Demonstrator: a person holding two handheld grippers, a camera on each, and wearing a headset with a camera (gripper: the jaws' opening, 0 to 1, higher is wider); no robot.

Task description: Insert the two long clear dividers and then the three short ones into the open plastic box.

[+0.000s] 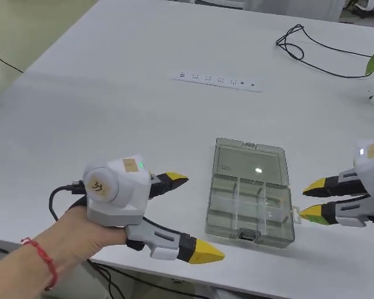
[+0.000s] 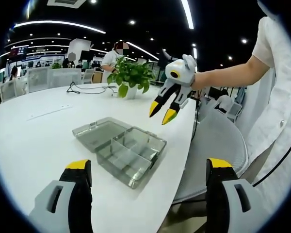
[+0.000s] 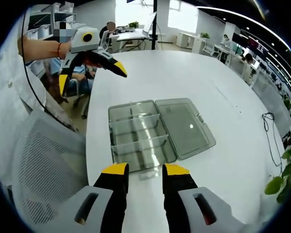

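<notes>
The clear plastic box (image 1: 227, 212) lies open on the white table, its lid (image 1: 250, 163) folded flat behind it. Clear dividers (image 1: 252, 198) stand inside and split the tray into several compartments. My left gripper (image 1: 192, 217) hovers to the box's left, its yellow-tipped jaws spread wide with nothing between them. My right gripper (image 1: 313, 199) sits just right of the box, open and holding nothing. In the left gripper view the box (image 2: 121, 148) lies ahead of the left gripper (image 2: 148, 167), with the right gripper (image 2: 167, 104) beyond. In the right gripper view the box (image 3: 140, 131) lies just ahead of the right gripper (image 3: 145, 171).
A white power strip (image 1: 218, 80) lies mid-table and a black cable (image 1: 311, 53) loops at the far right. A potted plant (image 2: 131, 77) stands at the table's far right end. The table's front edge (image 1: 280, 288) is close to the box. A mesh chair (image 3: 43, 160) stands beside the table.
</notes>
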